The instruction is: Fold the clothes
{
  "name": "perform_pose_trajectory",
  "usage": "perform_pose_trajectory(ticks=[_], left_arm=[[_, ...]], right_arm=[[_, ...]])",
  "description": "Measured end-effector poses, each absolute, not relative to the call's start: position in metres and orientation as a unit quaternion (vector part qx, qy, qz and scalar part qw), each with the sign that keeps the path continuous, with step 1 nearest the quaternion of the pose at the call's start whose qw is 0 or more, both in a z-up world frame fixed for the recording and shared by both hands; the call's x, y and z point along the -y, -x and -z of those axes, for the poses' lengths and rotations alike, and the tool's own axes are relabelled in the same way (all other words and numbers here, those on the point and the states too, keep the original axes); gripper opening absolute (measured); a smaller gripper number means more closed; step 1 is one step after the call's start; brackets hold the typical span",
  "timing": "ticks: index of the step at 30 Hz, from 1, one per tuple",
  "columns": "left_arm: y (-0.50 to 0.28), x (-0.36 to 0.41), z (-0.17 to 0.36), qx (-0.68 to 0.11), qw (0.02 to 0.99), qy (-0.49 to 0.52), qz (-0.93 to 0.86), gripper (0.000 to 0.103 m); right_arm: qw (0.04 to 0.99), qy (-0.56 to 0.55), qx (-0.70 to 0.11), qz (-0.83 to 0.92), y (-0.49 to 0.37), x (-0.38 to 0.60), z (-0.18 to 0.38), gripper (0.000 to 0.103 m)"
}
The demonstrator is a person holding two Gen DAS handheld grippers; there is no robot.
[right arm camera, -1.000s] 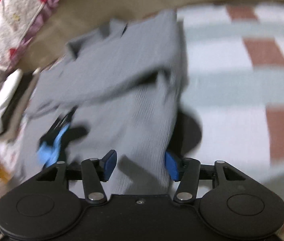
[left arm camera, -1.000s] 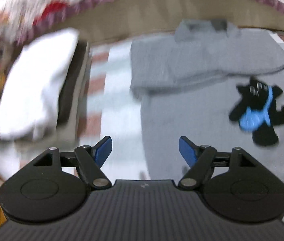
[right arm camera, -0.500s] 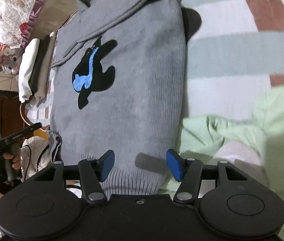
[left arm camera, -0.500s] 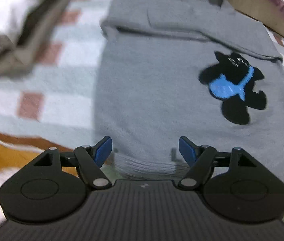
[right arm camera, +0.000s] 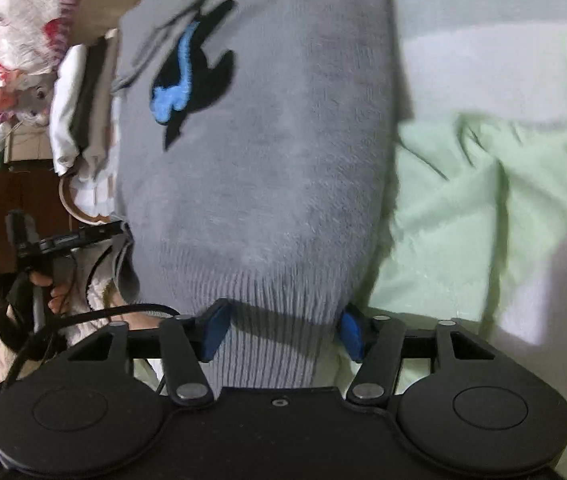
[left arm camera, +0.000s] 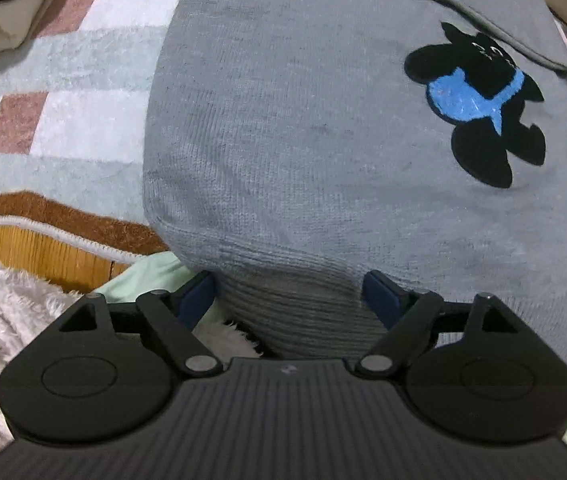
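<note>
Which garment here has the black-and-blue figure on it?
The grey knit sweater spread on the checked blanket, its ribbed hem between both hand-held grippers' fingers. The pale green cloth beside it and the folded stack are plain.

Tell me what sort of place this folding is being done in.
Most likely a bedroom at home, with the work done on a bed. The grey knitted sweater with a black-and-blue cat patch lies on a plush checked blanket, a floral quilt is bunched beyond, and a stack of folded clothes sits alongside.
</note>
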State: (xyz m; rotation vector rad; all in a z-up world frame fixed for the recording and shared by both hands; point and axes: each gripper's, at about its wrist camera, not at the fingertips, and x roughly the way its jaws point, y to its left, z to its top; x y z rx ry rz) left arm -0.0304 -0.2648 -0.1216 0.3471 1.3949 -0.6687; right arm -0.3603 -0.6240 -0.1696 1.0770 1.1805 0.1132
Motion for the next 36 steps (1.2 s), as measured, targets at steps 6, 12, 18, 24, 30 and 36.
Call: perform_pose_trajectory(ticks=[6,12,18,24,30,36], left_arm=[[0.056,0.263,0.095,-0.531,0.737,-0.202,0.367,0.015],[0.071,0.272,0.057,-0.424,0.774,-0.229,0.410,0.014],[0.026,0.322,0.035,-0.337,0.828,-0.191,0.406,0.013],[-0.052,0.351,0.048,-0.337,0.871,-0.069,0.350,0.014],[-0.107,0.346,0.115,-0.447,0.841,0.046,0.303,0.014],[-0.109,0.351,0.109,-0.444,0.837,0.023,0.320,0.014]], right_arm=[[0.761,-0.395,-0.510,-0.069,0.351,0.611,0.143,0.017],[0.810,-0.362,-0.454,-0.086,0.344,0.621,0.095,0.015],[0.840,-0.365,-0.400,-0.028,0.289,0.658,0.073,0.015],[0.857,-0.376,-0.340,0.092,0.226,0.701,0.069,0.016],[0.865,-0.318,-0.316,0.225,0.201,0.708,0.072,0.045],[0.865,-0.290,-0.320,0.255,0.208,0.675,0.070,0.045]])
